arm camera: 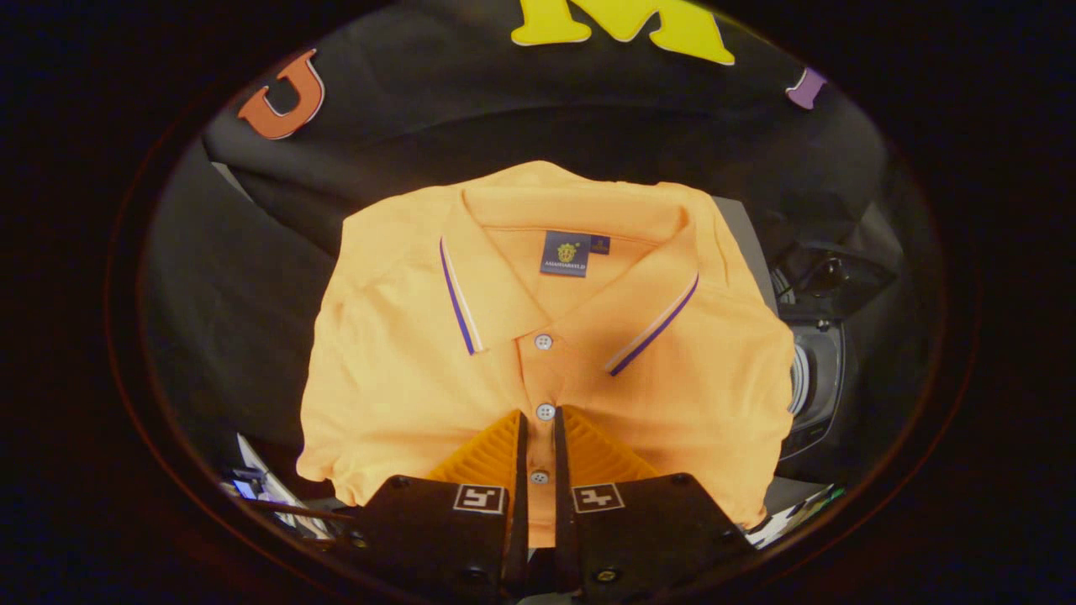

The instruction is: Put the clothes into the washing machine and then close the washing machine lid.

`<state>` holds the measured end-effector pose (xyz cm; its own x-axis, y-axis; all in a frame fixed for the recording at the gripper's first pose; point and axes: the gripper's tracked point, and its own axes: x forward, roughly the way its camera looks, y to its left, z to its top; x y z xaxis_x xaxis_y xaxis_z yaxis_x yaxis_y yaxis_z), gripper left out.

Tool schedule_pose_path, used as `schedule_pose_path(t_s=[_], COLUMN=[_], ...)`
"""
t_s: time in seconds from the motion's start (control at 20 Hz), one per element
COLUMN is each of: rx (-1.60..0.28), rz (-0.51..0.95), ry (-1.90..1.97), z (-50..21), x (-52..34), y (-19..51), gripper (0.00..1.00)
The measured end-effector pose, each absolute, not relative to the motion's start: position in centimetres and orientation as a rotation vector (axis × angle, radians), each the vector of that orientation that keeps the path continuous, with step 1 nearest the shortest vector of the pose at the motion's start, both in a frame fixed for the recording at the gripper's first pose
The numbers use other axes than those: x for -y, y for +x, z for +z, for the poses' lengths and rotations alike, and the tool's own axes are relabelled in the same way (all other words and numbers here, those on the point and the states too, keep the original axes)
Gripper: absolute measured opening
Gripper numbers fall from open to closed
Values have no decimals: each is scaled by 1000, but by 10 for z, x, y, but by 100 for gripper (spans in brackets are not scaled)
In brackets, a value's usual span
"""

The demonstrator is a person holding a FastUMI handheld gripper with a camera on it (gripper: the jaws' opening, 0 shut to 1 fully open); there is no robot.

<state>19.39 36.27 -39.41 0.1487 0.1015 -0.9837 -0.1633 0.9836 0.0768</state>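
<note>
An orange polo shirt [403,353], folded, with a striped collar and a dark neck label, spreads out just ahead of my fingers. My gripper [539,414] is shut on the shirt's button placket, which runs in a narrow strip between the two fingers. The washing machine [814,378] is a dark body with a round pale-rimmed opening, beyond the shirt's right edge and partly hidden by it. A dark raised part [832,277] above that opening looks like its open lid.
A grey surface [746,244] shows behind the shirt's right shoulder. Loose papers and small items [261,491] lie below the shirt on the left, and more clutter [794,512] lies below it on the right.
</note>
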Motion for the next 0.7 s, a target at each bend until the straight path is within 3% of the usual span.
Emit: schedule_pose_path(t_s=[0.7], rx=[-1244], rz=[299], ry=[101], z=[-328], x=[-355], y=[208], gripper=[15])
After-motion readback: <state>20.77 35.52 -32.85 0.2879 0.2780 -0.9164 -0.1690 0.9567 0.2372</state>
